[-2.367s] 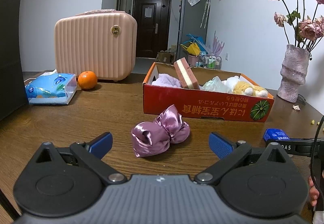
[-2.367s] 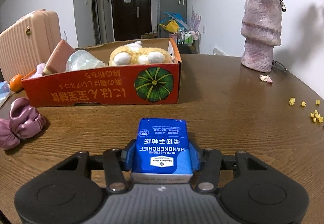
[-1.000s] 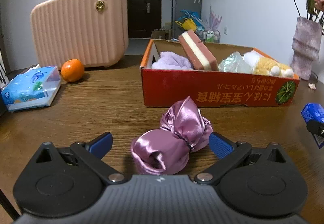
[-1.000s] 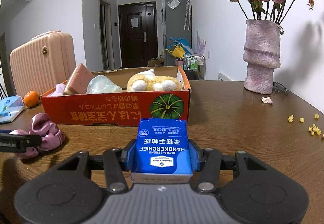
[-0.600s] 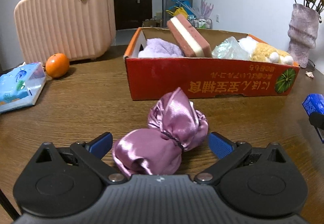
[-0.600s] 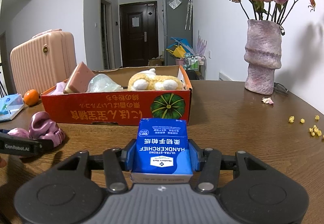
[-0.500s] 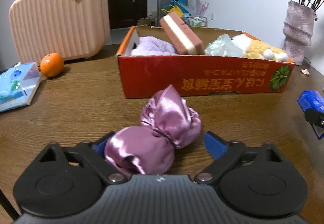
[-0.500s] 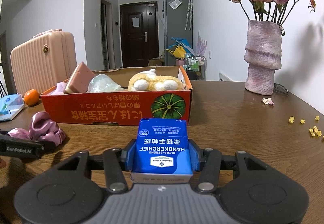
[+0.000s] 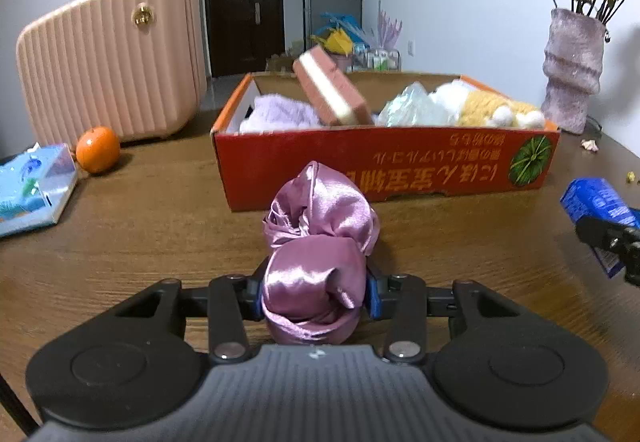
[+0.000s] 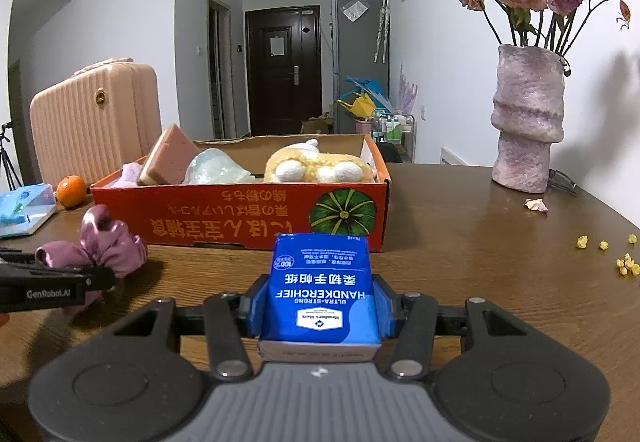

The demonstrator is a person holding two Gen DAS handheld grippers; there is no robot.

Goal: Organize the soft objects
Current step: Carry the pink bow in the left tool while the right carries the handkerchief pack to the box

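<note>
Our left gripper (image 9: 314, 288) has its fingers clenched on the purple satin scrunchie (image 9: 318, 262), whose near lobe bulges between the blue pads while its far lobe sticks out toward the red cardboard box (image 9: 384, 166). In the right wrist view our right gripper (image 10: 320, 306) grasps the blue handkerchief pack (image 10: 322, 290), fingers pressed against both its long sides.

The box sits on the wooden bench (image 9: 160, 210), its near wall facing us just past the scrunchie, with a narrow strip of bare wood between. Inside, from left to right, we see a lavender towel (image 9: 280, 114), a pink sponge (image 9: 332, 92) tilted up over the rim, a crinkled clear bag (image 9: 416, 110) and a yellow plush toy (image 9: 496, 110) against the right end. The contents rise about to the rim or above it.

Left of the box the bench lies open as far as an orange (image 9: 98, 149) and a blue tissue pack (image 9: 32, 188) near the left edge, with a pink suitcase (image 9: 108, 58) behind them. To the right, a vase (image 10: 528, 122) stands near the far right edge, a fallen petal (image 10: 536, 205) and yellow crumbs (image 10: 624, 262) scattered on the wood well apart from the box.
</note>
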